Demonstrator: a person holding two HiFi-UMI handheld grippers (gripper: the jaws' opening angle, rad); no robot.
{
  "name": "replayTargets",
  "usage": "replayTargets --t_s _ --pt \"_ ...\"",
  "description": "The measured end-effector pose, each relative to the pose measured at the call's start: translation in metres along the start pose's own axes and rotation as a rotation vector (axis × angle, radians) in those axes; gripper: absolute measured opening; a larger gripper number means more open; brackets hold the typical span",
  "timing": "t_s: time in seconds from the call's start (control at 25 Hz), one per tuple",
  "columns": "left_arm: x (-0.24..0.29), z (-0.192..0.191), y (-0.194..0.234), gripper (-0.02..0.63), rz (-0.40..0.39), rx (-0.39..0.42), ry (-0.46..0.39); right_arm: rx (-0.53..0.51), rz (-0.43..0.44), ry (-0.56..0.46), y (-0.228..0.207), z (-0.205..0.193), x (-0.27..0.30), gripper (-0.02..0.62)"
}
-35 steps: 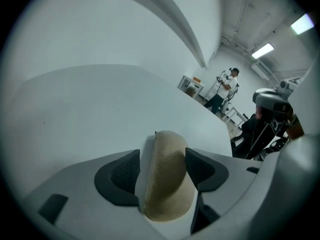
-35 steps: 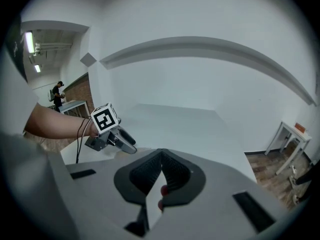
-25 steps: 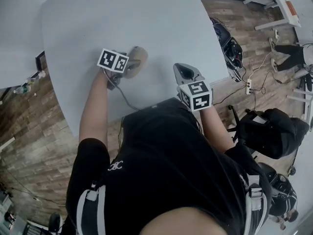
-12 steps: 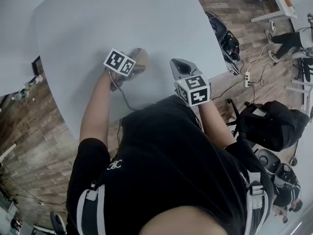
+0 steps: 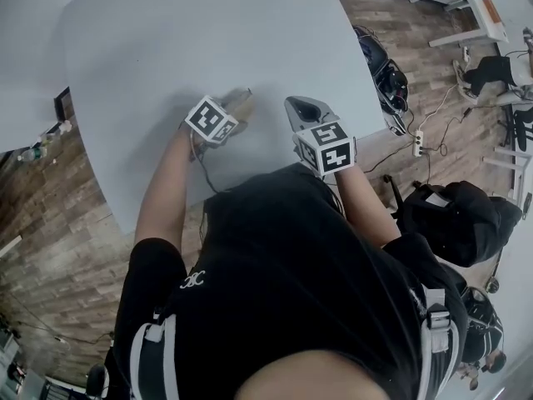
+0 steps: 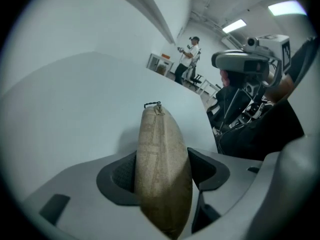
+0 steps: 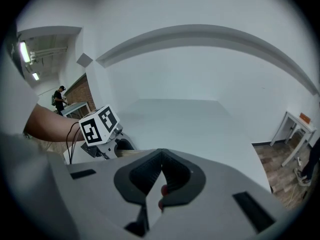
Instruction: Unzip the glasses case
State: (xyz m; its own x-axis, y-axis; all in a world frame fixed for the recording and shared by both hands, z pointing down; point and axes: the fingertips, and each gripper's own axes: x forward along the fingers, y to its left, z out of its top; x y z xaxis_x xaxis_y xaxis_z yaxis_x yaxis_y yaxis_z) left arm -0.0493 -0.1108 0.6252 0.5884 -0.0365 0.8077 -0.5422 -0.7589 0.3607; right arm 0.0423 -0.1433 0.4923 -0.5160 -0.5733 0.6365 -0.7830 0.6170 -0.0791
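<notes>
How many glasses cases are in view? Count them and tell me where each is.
1. The tan glasses case sits over the white table, between the closing jaws of the left gripper. No other shows.

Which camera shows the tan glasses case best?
The left gripper view: the glasses case fills its middle, on edge between the closing left tongs, zip pull at the far tip. The head view shows only a tan sliver beside those tongs; the right gripper view, a thin tan strip.

White table (image 5: 208, 32), wood-plank floor (image 5: 50, 207)
</notes>
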Motion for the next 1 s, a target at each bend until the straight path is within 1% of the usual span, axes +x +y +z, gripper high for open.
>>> replayTargets --t_s 0.08,0.12,0.16,0.24,0.32,0.36,0.4,0.48,0.56,0.64,0.72,0.8,0.88,0.92,1.0 --pt "-0.011 0.001 -0.002 0.291 0.054 0.078 -0.024 -0.019 0.021 -0.009 0.007 0.005 0.001 0.005" --pt "-0.021 0.002 -0.004 0.291 0.063 0.11 -0.056 -0.035 0.033 -0.019 0.012 0.009 0.003 0.005" --pt "-0.032 0.005 -0.009 0.29 0.055 0.134 -0.101 -0.054 0.049 -0.035 0.018 0.015 0.004 0.005" --pt "-0.057 0.017 -0.025 0.29 -0.011 0.157 -0.215 -0.085 0.093 -0.072 0.023 0.031 0.001 0.005" --pt "-0.081 0.034 -0.049 0.29 -0.105 0.16 -0.316 -0.117 0.161 -0.098 0.02 0.048 -0.007 0.005" --pt "-0.09 0.041 -0.06 0.288 -0.146 0.165 -0.348 -0.145 0.218 -0.108 0.019 0.058 -0.013 0.005" --pt "-0.097 0.047 -0.072 0.288 -0.179 0.177 -0.367 -0.183 0.294 -0.116 0.022 0.068 -0.02 0.005" --pt "-0.106 0.05 -0.092 0.288 -0.218 0.224 -0.38 -0.282 0.475 -0.111 0.036 0.087 -0.039 0.005" --pt "-0.112 0.048 -0.106 0.288 -0.232 0.273 -0.383 -0.402 0.632 -0.053 0.053 0.097 -0.057 0.005" --pt "-0.118 0.048 -0.12 0.288 -0.249 0.313 -0.391 -0.544 0.736 0.052 0.065 0.095 -0.07 0.006" --pt "-0.126 0.056 -0.134 0.288 -0.275 0.34 -0.409 -0.651 0.794 0.139 0.069 0.09 -0.077 0.006" --pt "-0.139 0.068 -0.148 0.288 -0.302 0.371 -0.432 -0.682 0.849 0.168 0.07 0.092 -0.082 0.006" --pt "-0.156 0.077 -0.161 0.288 -0.32 0.42 -0.443 -0.669 0.931 0.173 0.076 0.1 -0.09 0.009" --pt "-0.165 0.078 -0.167 0.288 -0.325 0.45 -0.438 -0.654 0.983 0.174 0.081 0.104 -0.096 0.011" --pt "-0.18 0.075 -0.177 0.288 -0.331 0.501 -0.412 -0.608 1.117 0.181 0.096 0.114 -0.113 0.015"
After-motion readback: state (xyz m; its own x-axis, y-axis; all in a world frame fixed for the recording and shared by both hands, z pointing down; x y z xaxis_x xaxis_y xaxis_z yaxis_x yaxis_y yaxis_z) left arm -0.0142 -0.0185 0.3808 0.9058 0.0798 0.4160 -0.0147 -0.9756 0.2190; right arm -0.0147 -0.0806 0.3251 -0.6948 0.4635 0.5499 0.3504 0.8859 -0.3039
